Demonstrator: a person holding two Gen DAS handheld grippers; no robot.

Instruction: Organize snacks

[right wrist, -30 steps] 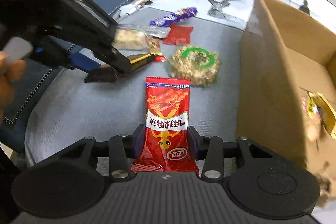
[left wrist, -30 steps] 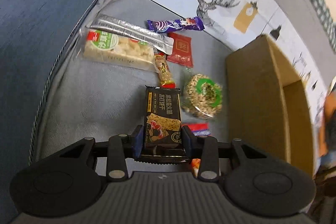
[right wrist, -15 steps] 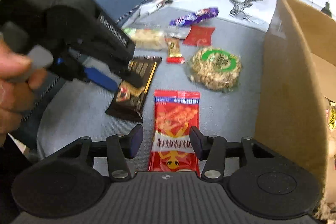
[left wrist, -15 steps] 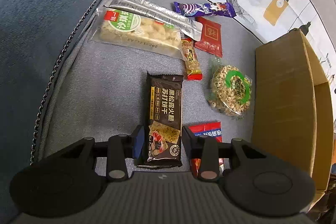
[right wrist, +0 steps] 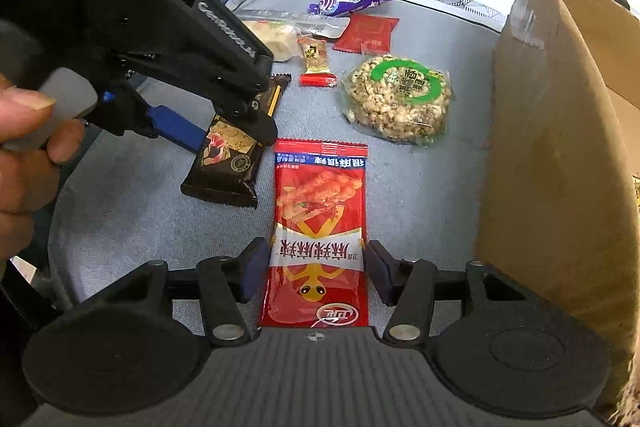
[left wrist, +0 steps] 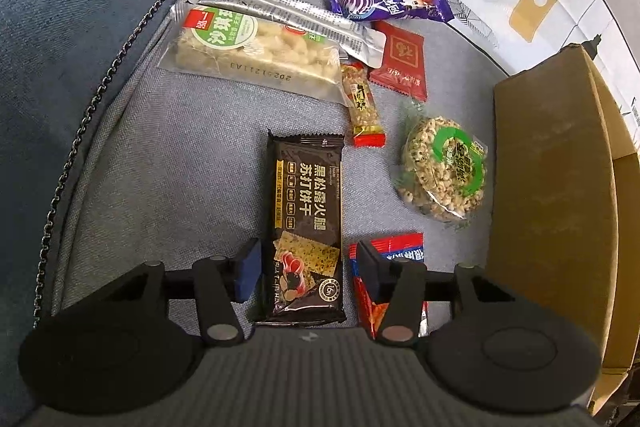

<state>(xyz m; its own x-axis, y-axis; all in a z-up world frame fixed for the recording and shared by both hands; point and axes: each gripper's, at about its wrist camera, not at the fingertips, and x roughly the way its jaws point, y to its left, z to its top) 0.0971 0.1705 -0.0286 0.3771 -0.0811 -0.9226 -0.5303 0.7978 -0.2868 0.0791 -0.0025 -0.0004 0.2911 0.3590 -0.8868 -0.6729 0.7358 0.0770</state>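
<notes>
Left claw [left wrist: 308, 267]: jaws opening, pads clear of black cracker pack [left wrist: 306, 227], lower centre on grey surface [left wrist: 160, 167] | right claw [right wrist: 314, 269]: jaws opening astride red snack pack [right wrist: 318, 227], lower centre; ungripped | advice: lift each claw straight off; keep packs aligned.

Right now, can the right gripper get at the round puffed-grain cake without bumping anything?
Probably yes. The right gripper, jaws opening, straddles the red snack packet; the round puffed-grain cake lies beyond it on bare cushion, between the left gripper and the cardboard box.
</notes>
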